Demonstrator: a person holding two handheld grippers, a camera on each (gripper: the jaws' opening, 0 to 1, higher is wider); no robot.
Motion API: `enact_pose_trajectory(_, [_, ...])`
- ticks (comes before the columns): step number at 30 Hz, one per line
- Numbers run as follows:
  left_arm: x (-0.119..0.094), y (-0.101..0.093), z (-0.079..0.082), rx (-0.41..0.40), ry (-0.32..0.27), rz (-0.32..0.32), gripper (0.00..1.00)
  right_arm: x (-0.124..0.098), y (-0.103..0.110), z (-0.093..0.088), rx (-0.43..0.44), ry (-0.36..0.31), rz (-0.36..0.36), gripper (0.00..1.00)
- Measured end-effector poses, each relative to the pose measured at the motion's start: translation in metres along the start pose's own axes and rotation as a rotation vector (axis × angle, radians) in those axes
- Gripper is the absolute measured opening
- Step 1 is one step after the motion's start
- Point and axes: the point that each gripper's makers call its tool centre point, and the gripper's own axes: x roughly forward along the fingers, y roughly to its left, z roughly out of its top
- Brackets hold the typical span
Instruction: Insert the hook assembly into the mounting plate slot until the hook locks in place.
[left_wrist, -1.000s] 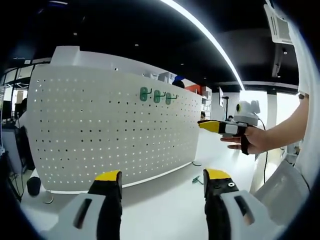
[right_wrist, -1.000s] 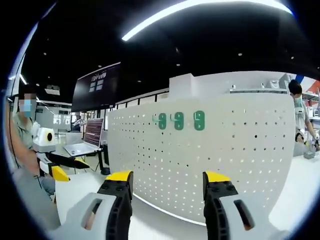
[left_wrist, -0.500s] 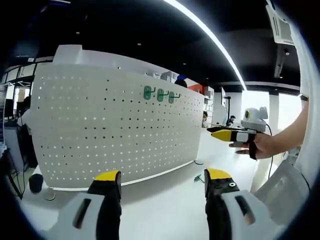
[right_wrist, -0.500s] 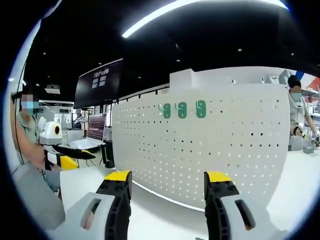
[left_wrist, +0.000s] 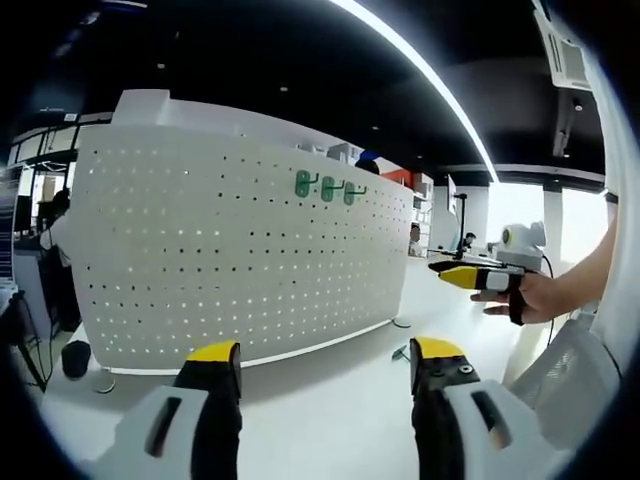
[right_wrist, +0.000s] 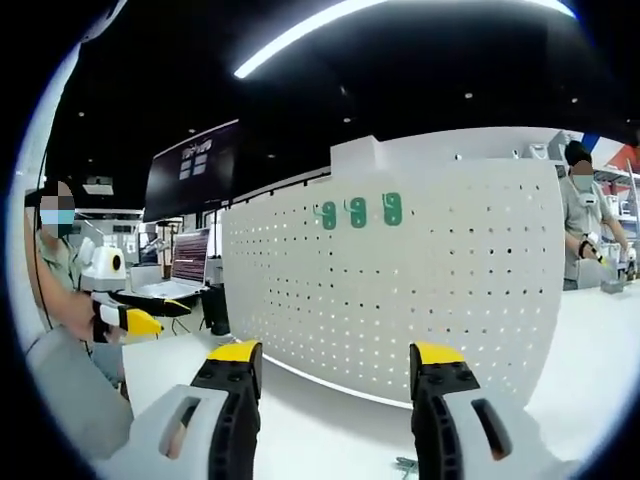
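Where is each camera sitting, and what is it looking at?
Left gripper view: rides the left gripper, jaws apart, faces the white pegboard from its left end; the right gripper in a hand enters at right.
Right gripper view: rides the right gripper, jaws apart, faces the pegboard; the left gripper shows at left.
Shared: the pegboard, three green hooks, white table.

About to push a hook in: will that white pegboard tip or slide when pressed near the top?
The pegboard stands upright on the white table; any support is hidden, so tipping seems possible. Three green hooks already hang near its top edge, suggesting it tolerates some load. The table looks smooth, so sliding is plausible.
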Motion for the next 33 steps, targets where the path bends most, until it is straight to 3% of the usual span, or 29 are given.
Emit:
enact_pose_trajectory(8, [0.0, -0.001, 0.0, -0.003, -0.003, -0.003, 0.71, -0.01, 0.004, -0.01, 0.016, 0.014, -0.001, 0.58])
enact_pose_trajectory(33, [0.013, -0.009, 0.005, 0.015, 0.01, -0.045, 0.72, -0.013, 0.007, -0.01, 0.025, 0.006, -0.003, 0.58])
